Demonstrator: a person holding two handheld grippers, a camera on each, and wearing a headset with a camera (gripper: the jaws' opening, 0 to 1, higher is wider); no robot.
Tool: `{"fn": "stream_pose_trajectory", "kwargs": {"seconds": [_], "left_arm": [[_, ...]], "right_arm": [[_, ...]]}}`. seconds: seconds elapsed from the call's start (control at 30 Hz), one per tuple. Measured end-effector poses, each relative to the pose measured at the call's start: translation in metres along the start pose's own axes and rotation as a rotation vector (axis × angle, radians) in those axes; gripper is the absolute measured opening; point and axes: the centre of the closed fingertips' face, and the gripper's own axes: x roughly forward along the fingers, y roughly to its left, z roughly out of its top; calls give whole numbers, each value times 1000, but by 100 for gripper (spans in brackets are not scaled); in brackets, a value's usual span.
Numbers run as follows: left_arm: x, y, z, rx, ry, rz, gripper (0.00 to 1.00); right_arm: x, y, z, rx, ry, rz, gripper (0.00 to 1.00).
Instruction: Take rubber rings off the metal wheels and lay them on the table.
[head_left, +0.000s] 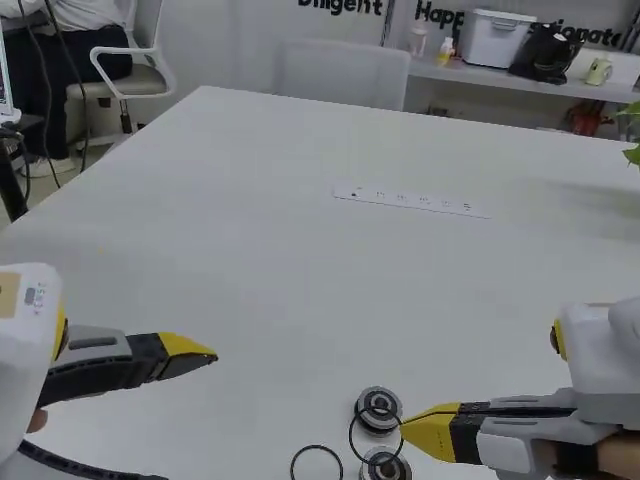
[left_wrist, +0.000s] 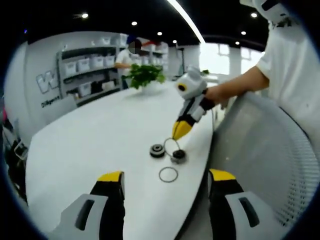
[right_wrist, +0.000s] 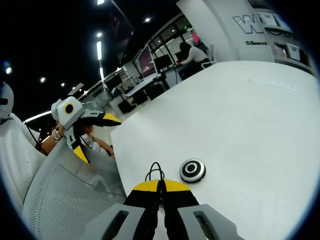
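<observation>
Right gripper: your right gripper (right_wrist: 160, 185) had its jaws pressed together on a loop of the black rubber ring (right_wrist: 154, 171), a grip suited to peeling it out of its groove.
Held ring: at the lower centre of the head view it seemed partly hooked round the nearer metal wheel (head_left: 384, 466), though the frame edge made that hard to confirm.
Other wheel: it (head_left: 378, 405) sat just above in the frame.
Loose ring: it (head_left: 317, 463) lay flat on the tabletop (head_left: 300, 200), left of the wheels and out of the way.
Left gripper: your left gripper (head_left: 190, 357) hung at lower left, jaws wide apart and empty, probably ready to steady a wheel.
</observation>
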Motion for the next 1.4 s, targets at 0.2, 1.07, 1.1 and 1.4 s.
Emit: {"fn": "stream_pose_trajectory", "kwargs": {"seconds": [0.2,1.07,1.1,1.4], "left_arm": [[2,-2,-1,-16,-3,-2,68],[3,-6,-2,-36,-15,-23,68],[2,-6,-2,-37,-17,-22,68],[3,-8,-5,-34,-4,-33,68]], "right_arm": [[0,0,0,1,-1,1,0],[6,11,32,31,-104,5,0],[9,13,34,29,-108,9,0],[30,30,24,29,-61,27,0]]}}
